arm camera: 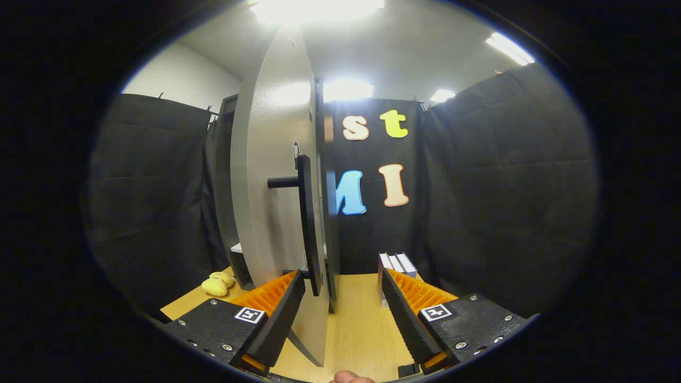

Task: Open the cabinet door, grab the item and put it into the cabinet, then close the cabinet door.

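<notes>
Tongs (pixel 340 298) spread, straddling cabinet door (pixel 271 213) edge by its bar handle (pixel 307 223); swing door fully wide, then fetch yellow toy (pixel 217 284) left of it.

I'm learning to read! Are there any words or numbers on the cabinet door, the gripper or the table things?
Cabinet door: small tag above the handle, too small to read.
Gripper, fingers open by the handle: square patterned markers, no words.
White boxes on the table: nothing readable.
</notes>
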### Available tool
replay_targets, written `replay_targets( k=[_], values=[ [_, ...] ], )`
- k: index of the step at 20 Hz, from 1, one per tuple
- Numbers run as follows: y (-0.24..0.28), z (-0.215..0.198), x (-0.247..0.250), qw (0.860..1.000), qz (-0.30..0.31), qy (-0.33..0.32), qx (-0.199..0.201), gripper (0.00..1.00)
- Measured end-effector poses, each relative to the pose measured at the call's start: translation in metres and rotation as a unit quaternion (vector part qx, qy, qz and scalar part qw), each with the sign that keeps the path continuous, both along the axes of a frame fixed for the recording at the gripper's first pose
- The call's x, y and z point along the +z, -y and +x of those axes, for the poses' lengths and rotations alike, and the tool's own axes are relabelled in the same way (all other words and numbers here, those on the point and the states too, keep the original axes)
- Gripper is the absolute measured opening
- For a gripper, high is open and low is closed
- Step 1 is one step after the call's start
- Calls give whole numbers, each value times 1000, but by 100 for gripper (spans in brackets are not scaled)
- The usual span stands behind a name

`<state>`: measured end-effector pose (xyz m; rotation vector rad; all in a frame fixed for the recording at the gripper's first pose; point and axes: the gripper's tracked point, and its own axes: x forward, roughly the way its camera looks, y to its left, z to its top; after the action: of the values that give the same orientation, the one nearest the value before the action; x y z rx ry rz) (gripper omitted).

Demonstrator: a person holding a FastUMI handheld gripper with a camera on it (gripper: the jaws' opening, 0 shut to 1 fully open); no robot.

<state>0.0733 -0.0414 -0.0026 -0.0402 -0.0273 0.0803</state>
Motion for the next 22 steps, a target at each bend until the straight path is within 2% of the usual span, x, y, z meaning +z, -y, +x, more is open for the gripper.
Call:
replay_targets(
  k=[3,5,8,13,15,17,20,22],
  values=[
    [0,0,-8,999,33,4,-17,91],
    [5,-7,-22,998,46,1,-48,91],
    [-2,-32,-36,995,66,18,-79,92],
    [-29,-83,-93,988,89,32,-123,93],
    [-53,-94,-123,987,98,35,-122,93],
    [-80,-91,-169,989,99,11,-112,93],
    [-122,-75,-221,994,79,-17,-78,93],
    [-154,-65,-237,996,69,-17,-45,93]
  ],
)
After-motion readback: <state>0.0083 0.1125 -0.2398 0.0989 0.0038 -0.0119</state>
